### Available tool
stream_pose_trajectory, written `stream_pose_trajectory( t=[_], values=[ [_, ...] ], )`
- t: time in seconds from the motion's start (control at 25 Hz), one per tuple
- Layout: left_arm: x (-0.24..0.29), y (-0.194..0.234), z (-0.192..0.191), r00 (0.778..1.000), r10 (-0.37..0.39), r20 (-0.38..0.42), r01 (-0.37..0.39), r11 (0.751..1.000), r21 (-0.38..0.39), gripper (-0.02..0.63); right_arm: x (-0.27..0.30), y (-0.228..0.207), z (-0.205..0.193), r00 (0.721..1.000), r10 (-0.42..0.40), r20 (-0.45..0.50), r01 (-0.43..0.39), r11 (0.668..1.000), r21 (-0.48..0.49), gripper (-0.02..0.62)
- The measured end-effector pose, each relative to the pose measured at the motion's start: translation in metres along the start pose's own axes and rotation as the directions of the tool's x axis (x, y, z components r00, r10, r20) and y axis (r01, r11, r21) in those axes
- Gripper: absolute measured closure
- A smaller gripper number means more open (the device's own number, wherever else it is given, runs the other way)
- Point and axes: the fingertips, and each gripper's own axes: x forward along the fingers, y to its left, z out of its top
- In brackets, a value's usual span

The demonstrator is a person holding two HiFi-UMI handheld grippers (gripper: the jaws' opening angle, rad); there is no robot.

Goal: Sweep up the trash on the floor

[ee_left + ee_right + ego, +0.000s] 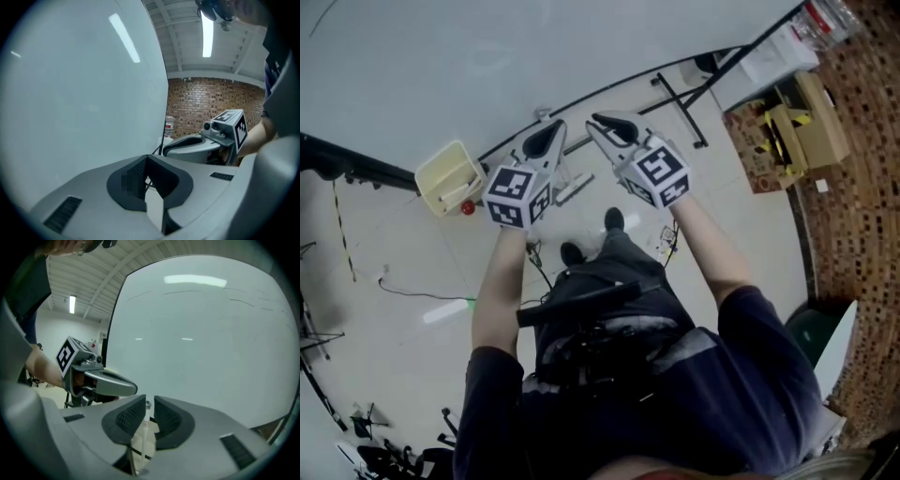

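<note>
left gripper (551,126) was shut on nothing, right gripper (598,121) a bit open; the small red trash (468,208) lay at 8 o'clock by the cream pan (448,174), looked light and rolly, best pushed in, pan held by its rim.

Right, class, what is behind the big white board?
Past the right edge of the white board, a brick wall and a ceiling lamp show farther back. Whatever stands straight behind the board is covered by it.

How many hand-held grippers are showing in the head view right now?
2. The left hand-held gripper is raised at centre-left, and the right hand-held gripper is beside it at centre. Both are in front of the white board. None seems hidden.
</note>
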Motion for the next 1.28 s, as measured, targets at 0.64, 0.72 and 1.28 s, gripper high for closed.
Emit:
stream_pose_trajectory(
  t=[0.64, 0.72, 1.28],
  values=[
    [0.022, -0.104, 0.044, 0.999, 0.019, -0.045, -0.012, 0.988, 0.157, 0.597, -0.111, 0.007, 0.031, 0.961, 0.251, 0.112, -0.257, 0.965, 0.043, 0.588],
    [0.017, -0.110, 0.046, 0.997, 0.049, -0.052, -0.039, 0.983, 0.180, 0.597, -0.116, 0.009, 0.027, 0.951, 0.286, 0.116, -0.292, 0.955, 0.040, 0.587],
    [-0.046, -0.199, 0.018, 0.949, 0.300, -0.101, -0.262, 0.923, 0.283, 0.597, -0.181, 0.062, 0.002, 0.841, 0.520, 0.149, -0.534, 0.842, 0.077, 0.588]
  ],
)
